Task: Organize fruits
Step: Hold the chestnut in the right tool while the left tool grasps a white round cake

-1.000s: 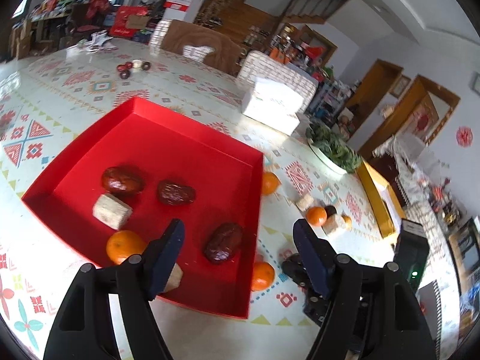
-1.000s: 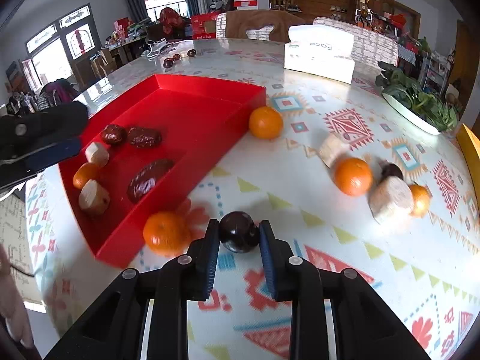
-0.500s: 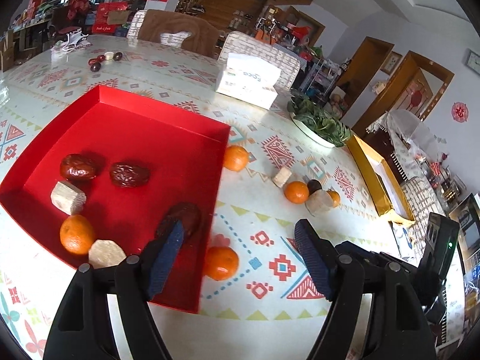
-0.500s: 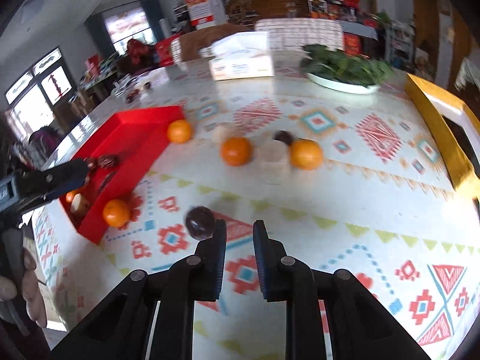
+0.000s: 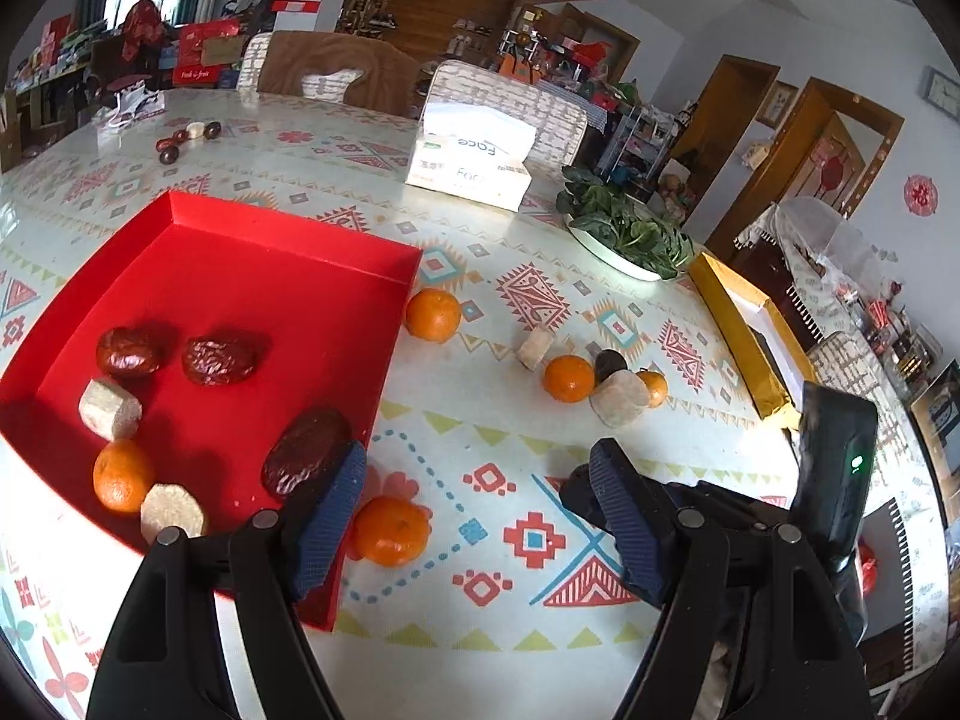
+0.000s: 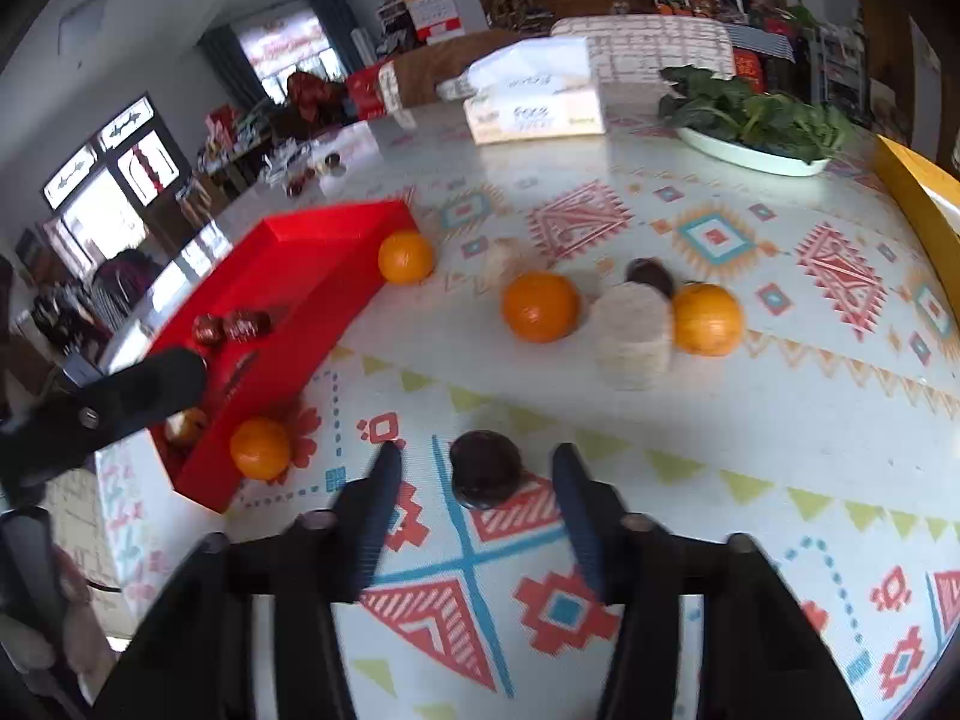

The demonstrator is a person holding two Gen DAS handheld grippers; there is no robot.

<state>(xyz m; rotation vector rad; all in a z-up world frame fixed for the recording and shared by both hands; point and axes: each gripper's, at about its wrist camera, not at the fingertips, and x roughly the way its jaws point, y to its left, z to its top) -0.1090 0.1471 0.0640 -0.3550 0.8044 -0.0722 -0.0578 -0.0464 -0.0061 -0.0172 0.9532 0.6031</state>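
Observation:
A red tray (image 5: pixel 288 252) holds three dark dates, two pale cut pieces and a tangerine (image 5: pixel 120 474). My left gripper (image 5: pixel 480 480) is open and empty, low over the tray's near right corner, with a tangerine (image 5: pixel 393 531) on the table by its left finger. On the patterned cloth a dark round fruit (image 6: pixel 486 471) lies between the fingers of my right gripper (image 6: pixel 477 459). Its jaws are opening and the pads stand clear of the fruit. Further off sit three tangerines, a pale chunk (image 6: pixel 630 336) and another dark fruit (image 6: pixel 651 276).
A tissue box (image 5: pixel 471 162) and a plate of greens (image 5: pixel 624 234) stand at the back of the table. A yellow box (image 5: pixel 744 330) lies along the right edge. Small dark fruits (image 5: pixel 180 141) sit far left, with chairs behind the table.
The right gripper held the dark fruit a second ago, then stood shut beside it on the cloth, and now its jaws have spread around it. The left gripper slid right, off the tray's middle.

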